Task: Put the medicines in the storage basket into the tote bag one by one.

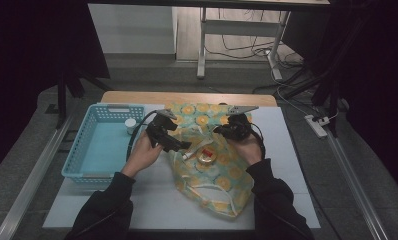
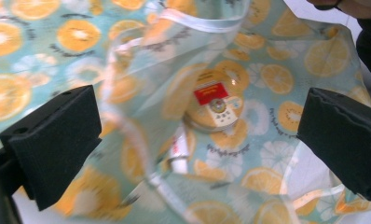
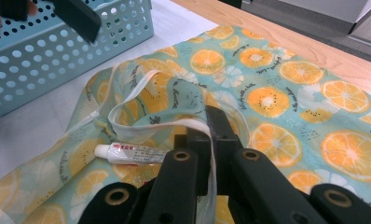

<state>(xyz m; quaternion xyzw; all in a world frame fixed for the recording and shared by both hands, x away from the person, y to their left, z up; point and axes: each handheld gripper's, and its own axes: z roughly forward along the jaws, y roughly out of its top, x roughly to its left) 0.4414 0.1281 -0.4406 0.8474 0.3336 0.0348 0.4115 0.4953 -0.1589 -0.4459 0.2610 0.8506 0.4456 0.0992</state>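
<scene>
Right tongs point(image 3: 210, 135) clamped on bag point(image 3: 277, 93) rim, left tongs point(image 2: 197, 135) apart; tube point(image 3: 127, 153) crosswise, cap toward basket point(image 3: 58, 51).

We count one orange-print bag point(image 1: 214, 172), one tube point(image 3: 127, 153), one round tin point(image 2: 215, 106) (both inside it), one blue basket point(image 1: 94, 150) and one small jar point(image 1: 130, 125).

High view overhead, far; both gripper views close, sharing orange-print bag point(image 1: 212, 170) point(image 2: 267, 74) point(image 3: 277, 98).

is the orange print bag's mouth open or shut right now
Open. The right claw is shut on the white rim strap, lifting the orange print bag so the tube and round tin show inside.
</scene>
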